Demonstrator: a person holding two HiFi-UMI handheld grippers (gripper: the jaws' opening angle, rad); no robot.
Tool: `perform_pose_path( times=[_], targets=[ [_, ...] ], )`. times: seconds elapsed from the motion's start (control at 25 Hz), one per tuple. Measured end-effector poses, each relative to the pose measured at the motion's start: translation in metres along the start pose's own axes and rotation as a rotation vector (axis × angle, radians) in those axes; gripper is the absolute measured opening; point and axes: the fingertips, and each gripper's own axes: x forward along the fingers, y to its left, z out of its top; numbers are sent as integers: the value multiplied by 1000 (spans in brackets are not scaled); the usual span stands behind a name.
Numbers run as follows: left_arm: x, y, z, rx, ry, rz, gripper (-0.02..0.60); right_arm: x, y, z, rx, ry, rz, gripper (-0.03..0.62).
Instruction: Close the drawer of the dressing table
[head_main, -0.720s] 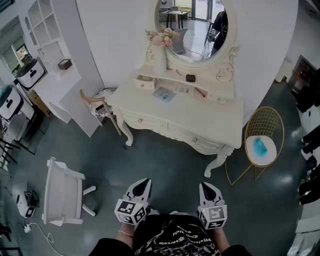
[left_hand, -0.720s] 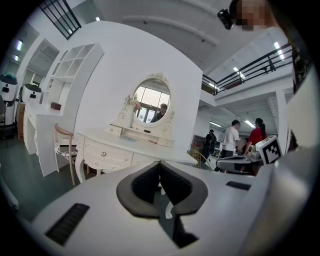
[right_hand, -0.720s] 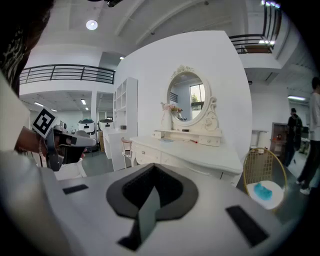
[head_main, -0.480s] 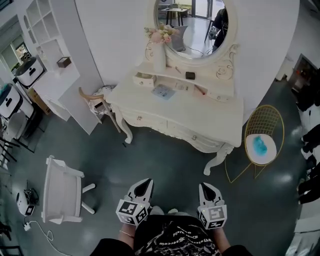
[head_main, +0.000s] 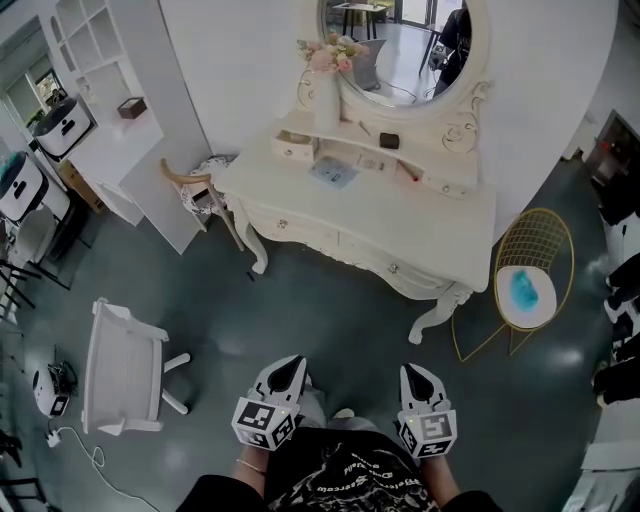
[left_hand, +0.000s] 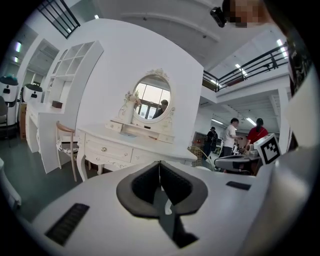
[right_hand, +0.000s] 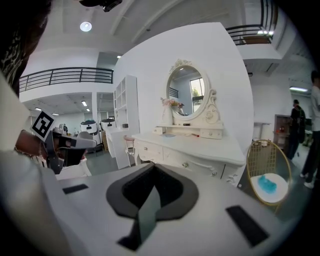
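Approach | I carry left gripper (head_main: 288, 368) and right gripper (head_main: 415, 373) closed, empty, well short of dressing table (head_main: 300, 190) | jaws together, probably to push the ajar-looking upper drawer (head_main: 292, 148).

table (head_main: 400, 225) against wall, mirror (head_main: 400, 50) above | small drawer (head_main: 293, 148) at top shelf's left end juts out | vase (head_main: 325, 95) of flowers just beside mirror | left gripper (head_main: 290, 363), right gripper (head_main: 413, 371) side by side, jaws together, well apart from table | gold chair (head_main: 520, 250) right of table | white chair (head_main: 120, 370) at left
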Motion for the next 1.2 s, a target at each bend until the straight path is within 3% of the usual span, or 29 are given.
perform_pose_path(
  times=[0.44,0.76,1.2],
  targets=[
    [25,30,5,25,26,-21,17,46,7,13,-34,13,20,11],
    [58,91,26,3,27,-11,17,104,14,30,-33,35,11,11],
    [106,177,70,12,41,-95,17,190,39,59,24,26,-72,12]
  ],
)
